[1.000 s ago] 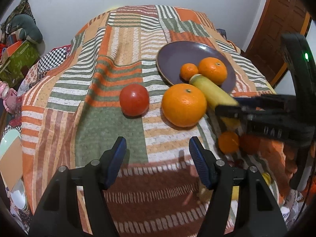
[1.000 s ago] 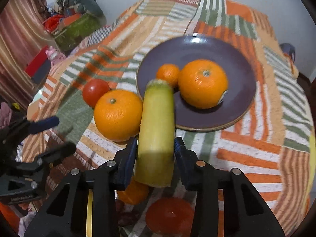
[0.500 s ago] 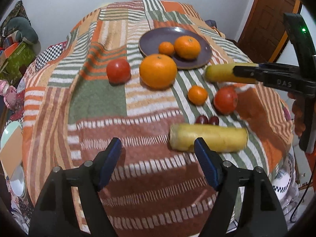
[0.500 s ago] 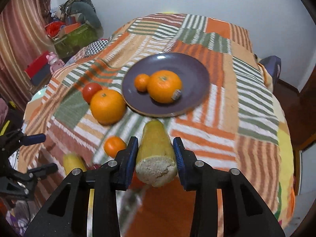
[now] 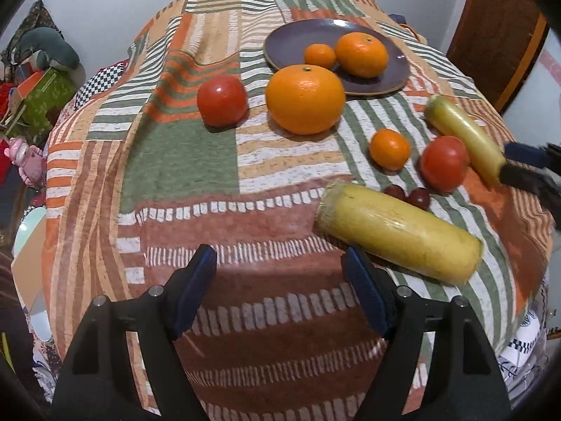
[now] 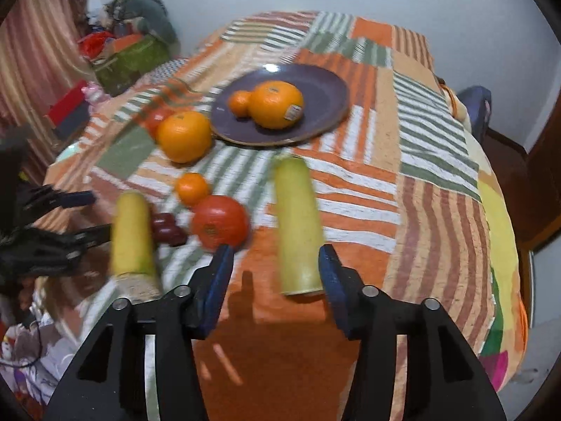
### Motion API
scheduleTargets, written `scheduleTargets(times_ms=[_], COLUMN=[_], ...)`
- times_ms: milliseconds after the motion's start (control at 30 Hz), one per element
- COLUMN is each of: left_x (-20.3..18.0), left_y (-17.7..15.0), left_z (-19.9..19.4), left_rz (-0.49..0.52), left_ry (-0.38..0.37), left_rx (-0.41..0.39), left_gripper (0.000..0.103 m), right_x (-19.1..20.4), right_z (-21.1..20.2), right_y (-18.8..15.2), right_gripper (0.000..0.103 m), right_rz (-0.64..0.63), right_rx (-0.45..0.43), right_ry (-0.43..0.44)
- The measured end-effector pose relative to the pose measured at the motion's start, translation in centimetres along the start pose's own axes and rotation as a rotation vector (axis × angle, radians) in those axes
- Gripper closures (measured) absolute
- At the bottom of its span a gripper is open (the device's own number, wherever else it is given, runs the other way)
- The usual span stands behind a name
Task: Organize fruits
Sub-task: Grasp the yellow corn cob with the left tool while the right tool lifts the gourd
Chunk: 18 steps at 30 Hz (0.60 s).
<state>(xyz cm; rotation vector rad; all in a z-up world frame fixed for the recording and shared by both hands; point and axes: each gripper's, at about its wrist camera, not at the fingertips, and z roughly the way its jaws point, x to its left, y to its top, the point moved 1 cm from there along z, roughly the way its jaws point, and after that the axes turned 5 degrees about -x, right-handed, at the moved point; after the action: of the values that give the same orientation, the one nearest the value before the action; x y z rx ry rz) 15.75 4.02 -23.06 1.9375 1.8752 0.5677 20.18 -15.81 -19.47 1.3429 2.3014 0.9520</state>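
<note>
Left wrist view looks down on a table under a patchwork striped cloth (image 5: 182, 182), and I take the purple plate (image 5: 291, 40) at the far side as my marker. On the plate sit a big orange (image 5: 362, 53) and a small mandarin (image 5: 319, 55), touching each other. Just in front of the plate's near rim rests the largest orange (image 5: 305, 98), with a red tomato (image 5: 221, 100) to its left. Nearer than the plate and off to the right lies a long yellow cylinder (image 5: 399, 233), with a paler, slimmer cylinder (image 6: 298, 224) lying straight out from the right gripper. Between these and the plate sit a second tomato (image 5: 443, 162), a second small mandarin (image 5: 390, 149) and two dark red grapes (image 5: 408, 194), close together. The left gripper (image 5: 280, 282) hangs over bare cloth on the near side from the plate, jaws wide apart with nothing between them; its right pad is just beside the yellow cylinder. The right gripper (image 6: 275, 286) has just been opening: the pale cylinder lies on the cloth between its blue pads (image 6: 217, 286), close to the right pad, with a clear gap on the left side.
</note>
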Motion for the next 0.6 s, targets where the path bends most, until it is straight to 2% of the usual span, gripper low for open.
scheduleTargets(times_ms=[100, 233, 367, 467, 600], left_x=[0.3, 0.7, 1.4, 2.2, 2.3], left_y=[0.7, 1.4, 1.7, 1.7, 1.5], left_z=[0.7, 1.8, 2.0, 1.2, -1.0], left_rz=[0.001, -0.009, -0.030, -0.067, -0.107], left_ry=[0.028, 0.049, 0.059, 0.037, -0.032], left_rx=[0.001, 0.010, 0.001, -0.012, -0.042], left_gripper=[0.026, 0.026, 0.026, 0.026, 0.026], right_x=[2.0, 4.5, 6.2, 7.3, 6.8], right_z=[0.3, 2.3, 3.3, 3.4, 3.2], right_y=[-0.3, -0.9, -1.1, -1.2, -1.3], right_gripper=[0.055, 0.055, 0.055, 0.055, 0.055], right_rz=[-0.031, -0.081, -0.076, -0.093, -0.081], right_rx=[0.009, 0.043, 0.062, 0.049, 0.041], right_ry=[0.058, 0.058, 0.098, 0.083, 0.091])
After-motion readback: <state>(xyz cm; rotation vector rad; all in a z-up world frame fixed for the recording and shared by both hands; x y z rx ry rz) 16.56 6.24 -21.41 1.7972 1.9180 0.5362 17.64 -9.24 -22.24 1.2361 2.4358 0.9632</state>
